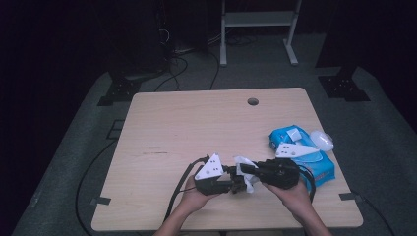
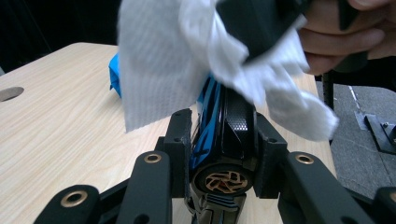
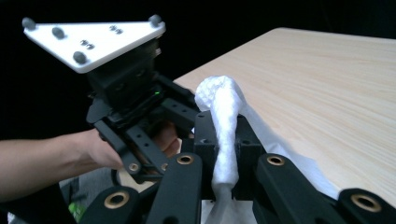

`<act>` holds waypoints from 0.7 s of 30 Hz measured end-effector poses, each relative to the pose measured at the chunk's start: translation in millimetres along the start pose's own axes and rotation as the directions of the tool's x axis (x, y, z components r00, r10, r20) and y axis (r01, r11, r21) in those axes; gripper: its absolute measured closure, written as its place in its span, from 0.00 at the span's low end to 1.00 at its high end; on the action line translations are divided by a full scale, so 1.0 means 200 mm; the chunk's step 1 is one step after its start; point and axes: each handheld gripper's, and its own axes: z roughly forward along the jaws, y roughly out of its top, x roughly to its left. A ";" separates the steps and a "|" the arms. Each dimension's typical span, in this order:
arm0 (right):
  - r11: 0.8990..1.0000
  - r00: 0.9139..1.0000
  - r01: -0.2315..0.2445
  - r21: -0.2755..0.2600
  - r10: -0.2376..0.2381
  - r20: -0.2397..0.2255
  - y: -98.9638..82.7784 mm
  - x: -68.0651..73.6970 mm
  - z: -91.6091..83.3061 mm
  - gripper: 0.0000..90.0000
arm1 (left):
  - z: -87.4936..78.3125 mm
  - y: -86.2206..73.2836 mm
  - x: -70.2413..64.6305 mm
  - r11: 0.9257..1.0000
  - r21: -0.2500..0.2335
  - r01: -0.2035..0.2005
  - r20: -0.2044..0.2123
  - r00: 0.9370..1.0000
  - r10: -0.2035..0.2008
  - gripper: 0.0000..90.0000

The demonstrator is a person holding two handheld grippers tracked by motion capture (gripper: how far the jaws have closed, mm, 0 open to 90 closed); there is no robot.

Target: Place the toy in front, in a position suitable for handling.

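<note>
Your left gripper [image 1: 235, 183] clamps a hard, slick black-and-blue toy car [image 2: 223, 140] at its sides above the near table edge; your right gripper [image 1: 246, 169] pinches a soft, tearable wet wipe [image 3: 223, 135]. Farther right lies the blue wipe pack [image 1: 322, 167].

Light wooden table [image 1: 162, 123] in a dark room.
Round cable hole [image 1: 253, 102] near the far edge; grey carpeted floor [image 1: 383, 147] all around, with black cables [image 1: 174, 69] trailing beyond the table. White metal frame [image 1: 258, 24] at the back, black stand bases [image 1: 120, 91] at both sides, background unlit.
</note>
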 end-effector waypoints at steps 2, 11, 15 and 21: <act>0.999 1.000 0.011 0.031 -0.011 -0.002 0.01 0.02 0.03 0.92 | 0.00 0.00 0.00 1.000 0.000 0.004 0.000 1.000 -0.004 0.72; 0.999 0.999 0.024 0.045 -0.026 0.043 0.03 0.00 0.02 0.92 | 0.00 0.00 0.00 1.000 0.000 0.001 0.003 1.000 -0.001 0.72; 1.000 0.998 0.000 0.017 -0.001 0.057 0.01 -0.02 -0.02 0.92 | 0.00 0.00 0.00 1.000 0.000 0.000 0.003 1.000 0.000 0.72; 0.999 0.996 -0.045 -0.023 0.047 0.074 -0.04 -0.07 -0.06 0.92 | -0.07 -0.03 0.02 1.000 0.002 0.008 -0.006 1.000 -0.008 0.72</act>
